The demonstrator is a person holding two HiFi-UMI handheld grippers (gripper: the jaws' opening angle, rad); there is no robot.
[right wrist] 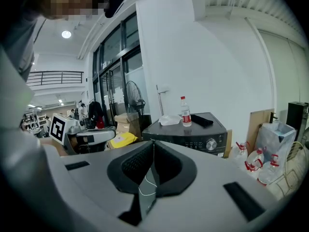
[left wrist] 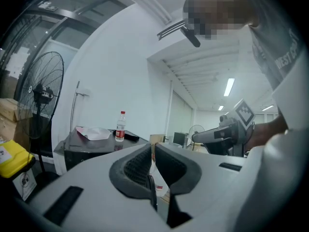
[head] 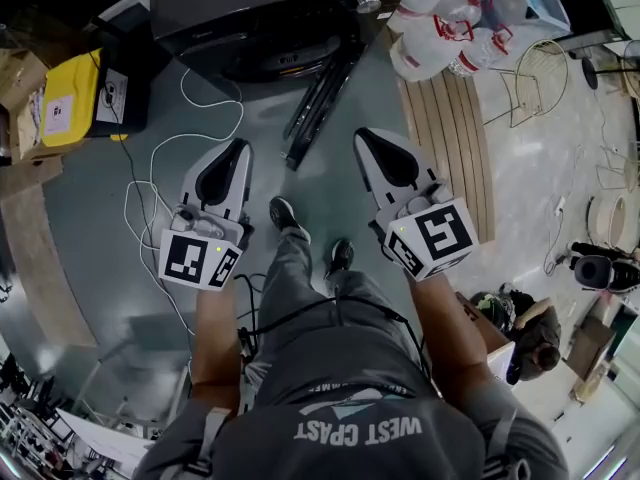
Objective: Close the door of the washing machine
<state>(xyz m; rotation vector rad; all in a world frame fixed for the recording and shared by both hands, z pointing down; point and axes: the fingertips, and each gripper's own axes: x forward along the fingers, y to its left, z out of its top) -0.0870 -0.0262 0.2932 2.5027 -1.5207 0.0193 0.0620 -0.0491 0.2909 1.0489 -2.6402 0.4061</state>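
The gray floor (head: pixel 330 168) is the biggest thing in the head view. The dark washing machine (head: pixel 270 13) stands at 12 o'clock, well apart from both claws. Its front is dark, and I cannot tell if the door is open or shut. In the right gripper view the machine (right wrist: pixel 193 134) sits at 2 o'clock, and the claw hides its lower front.

The person's gray shirt (head: pixel 350 418) is at 6 o'clock. Its white letters are upside down and say "WEST", then a word like "COAST".

The left claw (head: pixel 243 144) is at 9 o'clock and the right claw (head: pixel 361 134) is at 3 o'clock. Both are closed with nothing in them. Each has a cube with black and white squares.

A yellow box (head: pixel 68 98) at 10 o'clock has a white label too small to read. Clear jugs with red caps (head: pixel 440 28) are at 1 o'clock.

A small bottle (right wrist: pixel 185 112) stands on top of the machine. Its red label is too small to read.
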